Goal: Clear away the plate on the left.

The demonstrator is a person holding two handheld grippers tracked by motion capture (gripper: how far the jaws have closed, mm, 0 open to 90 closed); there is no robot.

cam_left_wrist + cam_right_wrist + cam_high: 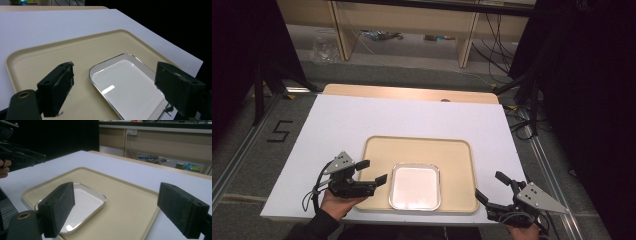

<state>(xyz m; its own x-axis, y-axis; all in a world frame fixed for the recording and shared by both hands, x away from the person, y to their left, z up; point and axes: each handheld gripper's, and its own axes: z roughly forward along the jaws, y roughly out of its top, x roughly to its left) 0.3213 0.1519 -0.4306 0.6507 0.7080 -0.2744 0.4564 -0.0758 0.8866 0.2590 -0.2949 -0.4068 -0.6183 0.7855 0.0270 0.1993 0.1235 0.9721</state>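
A shallow rectangular metal pan (415,186) with rounded corners, a shiny silver rim and a bare white inside lies flat and empty. It sits just beyond the left gripper's spread fingers (381,180), nearly touching them, and well apart from the right gripper's fingers (482,196).

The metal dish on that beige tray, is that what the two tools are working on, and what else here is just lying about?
In the job:
small metal dish, empty
beige tray under it
left tool, jaws open, over the tray's left edge
right tool, jaws open, just off the tray's right edge

Lying about:
white board
clear plastic bag on the floor
cables
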